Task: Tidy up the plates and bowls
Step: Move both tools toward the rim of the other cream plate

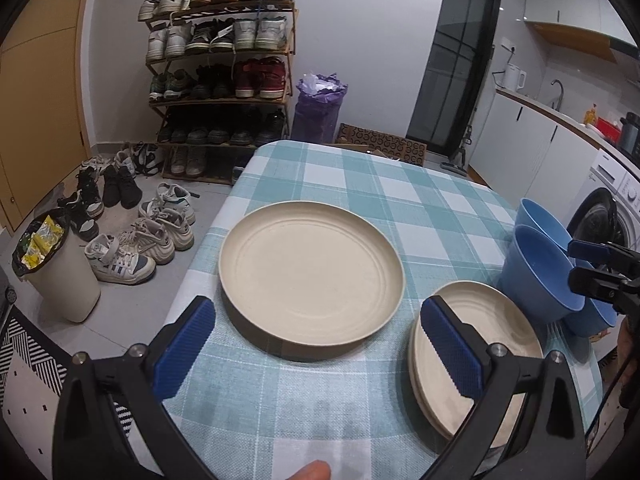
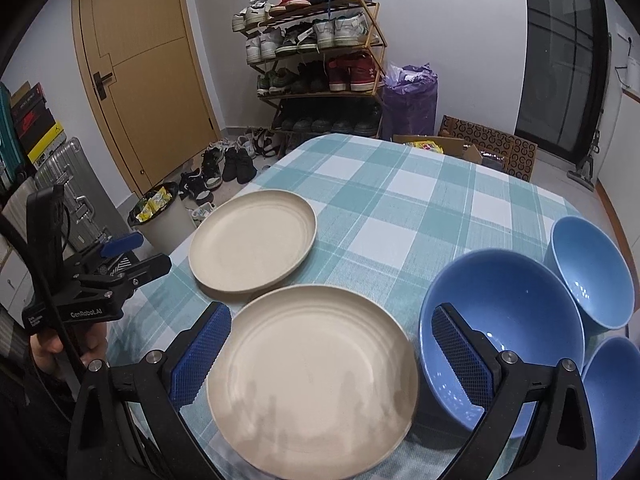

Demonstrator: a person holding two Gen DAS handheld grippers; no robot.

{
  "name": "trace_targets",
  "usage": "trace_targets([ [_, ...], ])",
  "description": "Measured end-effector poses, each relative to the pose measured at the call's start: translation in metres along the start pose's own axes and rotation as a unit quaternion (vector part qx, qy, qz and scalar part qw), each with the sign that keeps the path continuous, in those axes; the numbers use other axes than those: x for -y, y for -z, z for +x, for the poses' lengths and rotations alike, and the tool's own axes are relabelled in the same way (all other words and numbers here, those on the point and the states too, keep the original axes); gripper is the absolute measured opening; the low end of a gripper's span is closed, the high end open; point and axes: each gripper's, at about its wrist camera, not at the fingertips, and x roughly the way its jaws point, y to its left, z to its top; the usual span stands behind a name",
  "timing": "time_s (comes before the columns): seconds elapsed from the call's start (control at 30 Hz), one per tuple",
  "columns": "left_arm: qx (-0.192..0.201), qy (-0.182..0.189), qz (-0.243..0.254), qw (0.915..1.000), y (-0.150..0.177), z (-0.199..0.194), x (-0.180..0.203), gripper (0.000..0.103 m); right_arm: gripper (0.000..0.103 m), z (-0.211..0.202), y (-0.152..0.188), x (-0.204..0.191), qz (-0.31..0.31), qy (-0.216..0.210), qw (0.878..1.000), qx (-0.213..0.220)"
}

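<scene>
A single cream plate (image 1: 310, 274) lies on the checked tablecloth; it also shows in the right wrist view (image 2: 252, 242). A stack of cream plates (image 1: 476, 344) lies to its right, also in the right wrist view (image 2: 316, 372). Three blue bowls stand at the right: a large near one (image 2: 508, 336), a far one (image 2: 592, 270) and one at the frame's edge (image 2: 616, 400). My left gripper (image 1: 320, 348) is open and empty, just short of the single plate. My right gripper (image 2: 332, 356) is open and empty, above the plate stack.
The table (image 2: 400, 200) has a teal and white checked cloth. A shoe rack (image 1: 220, 80), loose shoes and a white bin (image 1: 60, 276) stand on the floor beyond the left edge. Cardboard boxes (image 2: 488, 146) lie behind the table. Kitchen counter and washing machine (image 1: 604, 216) are to the right.
</scene>
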Motion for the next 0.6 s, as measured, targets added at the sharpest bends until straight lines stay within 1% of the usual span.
trace_targets([
  [0.47,-0.012,-0.02,-0.031,0.9993,-0.001,0.012,-0.018,0.103,0.102,0.02,-0.024,-0.01,0.003,-0.02,1.0,0.004],
  [0.6,-0.016,-0.027,-0.029,0.9991,-0.003,0.017,-0.019,0.103,0.102,0.029,-0.032,-0.01,0.002,-0.022,1.0,0.002],
])
